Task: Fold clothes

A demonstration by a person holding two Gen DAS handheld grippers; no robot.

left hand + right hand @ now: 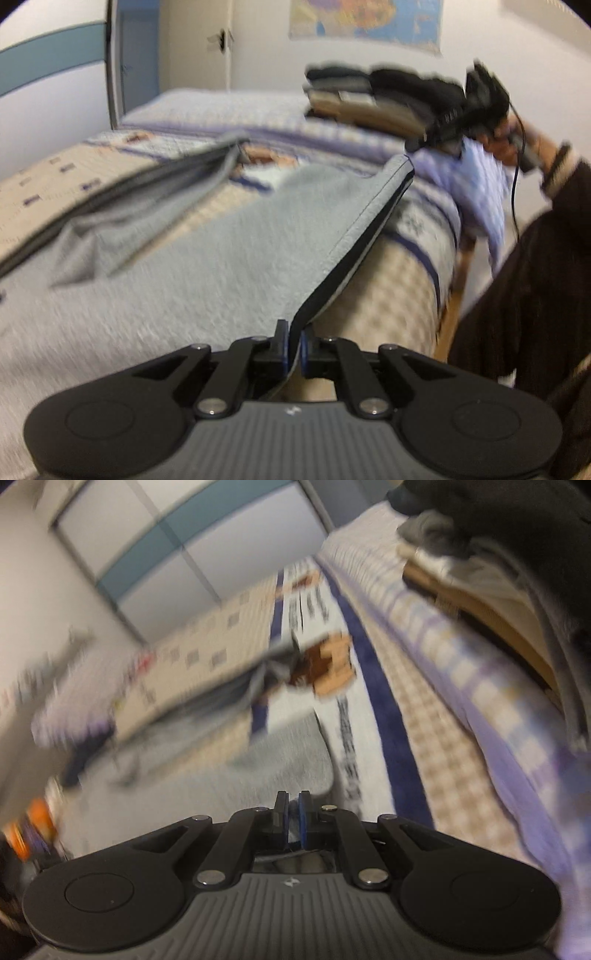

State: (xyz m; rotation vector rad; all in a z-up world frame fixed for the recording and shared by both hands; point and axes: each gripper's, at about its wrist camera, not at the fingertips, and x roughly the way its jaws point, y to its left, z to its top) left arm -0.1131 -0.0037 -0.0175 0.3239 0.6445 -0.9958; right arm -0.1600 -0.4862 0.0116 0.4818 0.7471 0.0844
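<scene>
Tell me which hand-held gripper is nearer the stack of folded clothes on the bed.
Right. The right hand-held gripper hangs just below the stack of folded clothes; the left hand-held gripper grips the grey garment's hem far nearer the camera.

Item: grey garment (221, 258)
Material: soft knit, dark-edged hem
Pose: spread flat on patterned bedspread (399, 280), near hem lifted taut
Sleeve: crumpled at far left
Location: bed's near side
</scene>
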